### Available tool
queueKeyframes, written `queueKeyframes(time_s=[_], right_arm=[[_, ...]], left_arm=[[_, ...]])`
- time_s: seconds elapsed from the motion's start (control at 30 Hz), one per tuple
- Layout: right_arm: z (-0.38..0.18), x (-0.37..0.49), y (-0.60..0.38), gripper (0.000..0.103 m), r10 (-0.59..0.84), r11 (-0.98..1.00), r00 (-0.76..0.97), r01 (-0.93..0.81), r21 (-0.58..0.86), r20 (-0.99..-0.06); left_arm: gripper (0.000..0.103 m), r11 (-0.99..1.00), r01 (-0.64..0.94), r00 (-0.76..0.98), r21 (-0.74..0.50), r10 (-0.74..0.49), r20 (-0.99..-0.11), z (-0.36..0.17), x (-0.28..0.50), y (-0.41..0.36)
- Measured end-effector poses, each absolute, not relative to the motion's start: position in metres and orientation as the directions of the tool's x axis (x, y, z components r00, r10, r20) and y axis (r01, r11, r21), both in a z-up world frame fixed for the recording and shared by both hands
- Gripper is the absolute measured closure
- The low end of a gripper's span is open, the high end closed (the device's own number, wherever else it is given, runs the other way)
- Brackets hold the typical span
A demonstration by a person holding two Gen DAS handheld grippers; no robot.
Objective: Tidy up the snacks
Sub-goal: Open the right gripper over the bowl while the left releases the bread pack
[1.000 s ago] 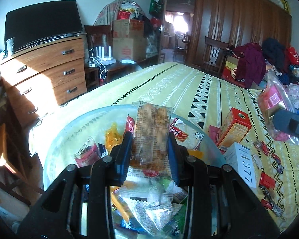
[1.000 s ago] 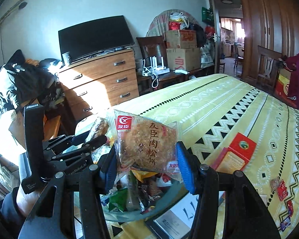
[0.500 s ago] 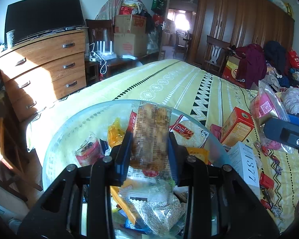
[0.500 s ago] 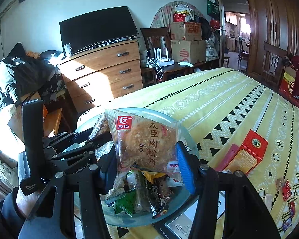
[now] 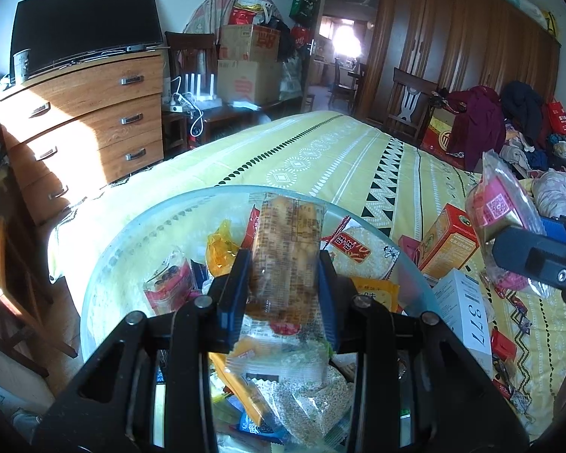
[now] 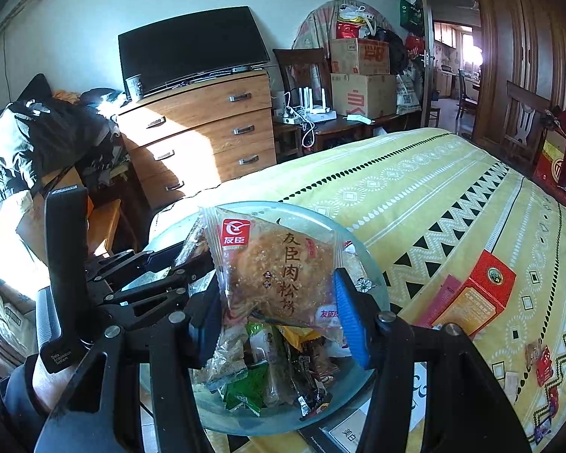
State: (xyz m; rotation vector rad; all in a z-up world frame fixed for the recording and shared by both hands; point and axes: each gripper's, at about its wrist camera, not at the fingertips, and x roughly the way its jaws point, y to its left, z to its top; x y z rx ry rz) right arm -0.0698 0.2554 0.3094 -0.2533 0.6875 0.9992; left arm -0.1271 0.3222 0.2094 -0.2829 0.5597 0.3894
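At frame centre, the left gripper [image 5: 283, 279] clenches a light, crushable biscuit pack [image 5: 285, 249] and the right gripper [image 6: 279, 309] a slippery cake packet [image 6: 279, 268], both above the bowl [image 6: 373, 264].

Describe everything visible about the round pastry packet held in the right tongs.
The round pastry packet is a clear, crinkled plastic wrapper around a flat, golden-brown crumbly cake. It carries a red logo square at the upper left and dark Chinese characters down the front. It stands nearly upright, slightly tilted, pinched at its lower edges between the blue pads of the right tongs, above the glass bowl of mixed snacks on the bed.
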Motion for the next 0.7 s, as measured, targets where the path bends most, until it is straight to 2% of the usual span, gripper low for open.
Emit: queueKeyframes(time_s=[0.7], right_arm=[[0.2995,-0.0687,0.2615,0.045,0.681,0.527,0.335,-0.842,0.118,-0.651]], left_arm=[[0.068,0.889,-0.434,0.768,-0.148,0.279,-0.576,0.2027,-0.1242,0.3261]])
